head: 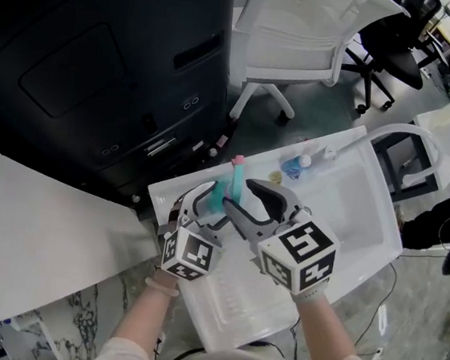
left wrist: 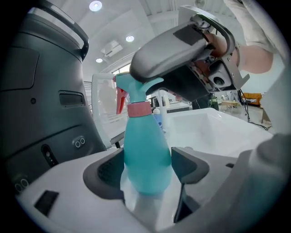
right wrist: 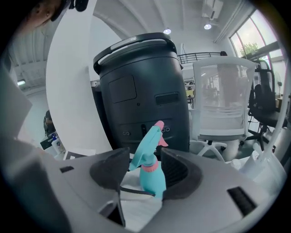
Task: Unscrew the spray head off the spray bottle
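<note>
Jaws first: your left gripper [left wrist: 145, 170] is clamped on the belly of the teal plastic spray bottle [left wrist: 144, 141], with both pads pressed to its sides. Your right gripper [right wrist: 144, 170] sits loose round the teal spray head with the pink collar [right wrist: 150, 145]. Its right pad is just beside the bottle's shoulder and there's a clear gap at the left pad, so it isn't squeezing.

That gap only shows in the right gripper view. From the head view both grippers just look bunched together. The left gripper view adds the red trigger [left wrist: 120, 100], and the right gripper's grey jaw covering the top of the head.

You've got the bottle upright over the near left end of the white plastic tray [head: 358, 214]. A small bottle with a blue label [head: 294, 167] sits at the tray's far edge. Beyond the tray are a big black cabinet [head: 101, 64] and a white mesh office chair [head: 306, 31].
</note>
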A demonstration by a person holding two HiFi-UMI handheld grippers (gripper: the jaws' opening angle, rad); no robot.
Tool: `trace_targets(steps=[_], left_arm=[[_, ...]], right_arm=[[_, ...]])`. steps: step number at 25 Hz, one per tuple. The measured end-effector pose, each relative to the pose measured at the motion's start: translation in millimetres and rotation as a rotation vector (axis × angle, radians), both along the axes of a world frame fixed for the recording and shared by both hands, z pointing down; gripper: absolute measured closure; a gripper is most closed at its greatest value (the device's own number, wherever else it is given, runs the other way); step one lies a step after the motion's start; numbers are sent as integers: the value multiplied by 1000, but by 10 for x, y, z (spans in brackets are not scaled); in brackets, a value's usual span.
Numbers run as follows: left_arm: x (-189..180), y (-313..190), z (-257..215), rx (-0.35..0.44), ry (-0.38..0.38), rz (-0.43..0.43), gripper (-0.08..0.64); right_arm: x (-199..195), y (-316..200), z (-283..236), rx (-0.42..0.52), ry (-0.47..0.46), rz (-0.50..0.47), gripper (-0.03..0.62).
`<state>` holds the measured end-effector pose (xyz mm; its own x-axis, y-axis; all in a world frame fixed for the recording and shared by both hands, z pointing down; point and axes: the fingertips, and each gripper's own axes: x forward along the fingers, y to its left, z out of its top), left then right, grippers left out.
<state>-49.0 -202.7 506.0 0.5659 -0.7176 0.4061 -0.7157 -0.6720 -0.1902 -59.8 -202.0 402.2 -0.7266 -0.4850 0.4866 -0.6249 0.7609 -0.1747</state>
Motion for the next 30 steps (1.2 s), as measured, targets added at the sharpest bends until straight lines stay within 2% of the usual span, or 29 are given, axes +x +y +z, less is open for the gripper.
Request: trace_targets(steps=[9, 12, 15, 22, 30], left_arm=[[-9, 35, 13, -7, 14, 9, 233], [-12, 33, 11, -12, 24, 12, 233], [-6, 27, 10, -17, 32, 15, 233], [-23, 36, 7, -28, 45, 19, 233], [-25, 28, 8, -27, 44, 21, 233]], right_arm=[[228, 15, 21, 38, 81, 23, 400], [252, 7, 13, 69, 112, 2, 400], [281, 26, 21, 111, 166, -32, 431], [402, -49, 71, 126, 207, 13, 483], [333, -271, 91, 117, 96, 90, 518]])
